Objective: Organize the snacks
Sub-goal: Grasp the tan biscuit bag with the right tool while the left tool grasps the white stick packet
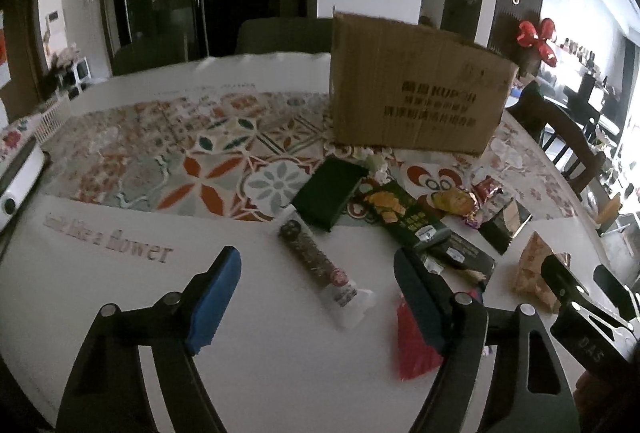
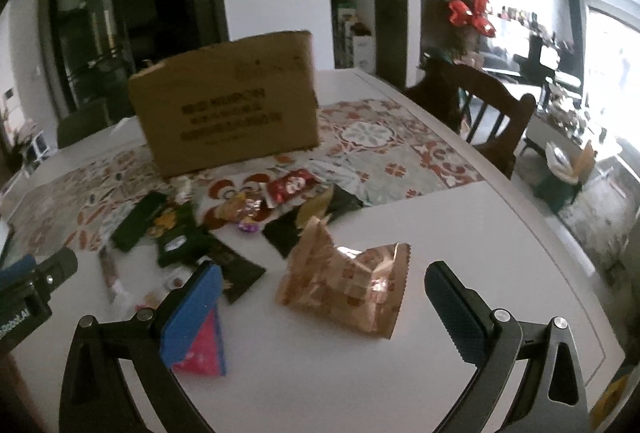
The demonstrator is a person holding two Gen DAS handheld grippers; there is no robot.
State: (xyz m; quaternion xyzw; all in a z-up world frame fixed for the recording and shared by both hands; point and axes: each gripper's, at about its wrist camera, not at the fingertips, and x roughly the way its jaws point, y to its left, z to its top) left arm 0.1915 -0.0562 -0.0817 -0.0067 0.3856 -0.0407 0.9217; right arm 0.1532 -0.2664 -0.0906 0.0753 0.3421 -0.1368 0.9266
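Snacks lying scattered on white table (image 1: pixel 120 313) before upright cardboard box (image 1: pixel 416 93). Long dark-wrapped bar (image 1: pixel 316 265) sitting between wide-open left gripper (image 1: pixel 318 297) jaws, untouched. Crinkled tan bag (image 2: pixel 348 293) lying ahead of open, empty right gripper (image 2: pixel 326 305). Pink packet (image 2: pixel 204 345) showing behind its left finger.

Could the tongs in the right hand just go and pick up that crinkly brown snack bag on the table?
Probably yes. The right tongs stand open with the brown snack bag lying straight ahead between their pads, untouched. Nothing lies on it or blocks the way; the pink packet sits off to the side.
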